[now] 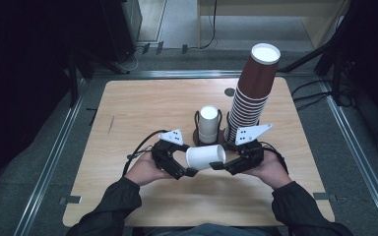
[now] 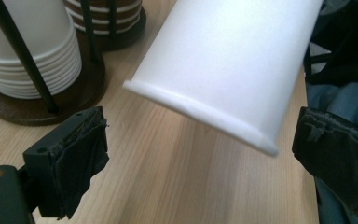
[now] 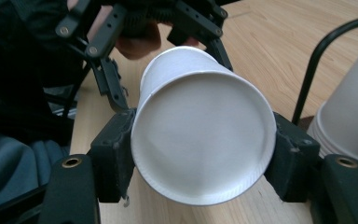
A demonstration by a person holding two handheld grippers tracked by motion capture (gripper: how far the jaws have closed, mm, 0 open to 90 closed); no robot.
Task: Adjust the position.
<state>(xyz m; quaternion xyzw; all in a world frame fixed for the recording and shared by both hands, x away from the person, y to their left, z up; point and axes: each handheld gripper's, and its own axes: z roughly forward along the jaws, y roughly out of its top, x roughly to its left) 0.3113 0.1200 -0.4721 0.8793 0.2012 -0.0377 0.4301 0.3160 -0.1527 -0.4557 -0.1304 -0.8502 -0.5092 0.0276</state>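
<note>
Table: light wooden tabletop (image 1: 142,113) under my forearms, dark floor around it.
Brown stack: tall leaning tower of brown paper cups (image 1: 254,88) in a wire holder, far right.
White stack: short stack of white cups (image 1: 208,124) in its holder, beside the tower.
Held cup: white paper cup (image 3: 200,140) lying sideways above the table, between my hands.
Right gripper (image 3: 203,161): my jaws clamped on the cup's base end.
Left gripper (image 2: 200,154): my jaws apart either side of the rim, not touching.
</note>
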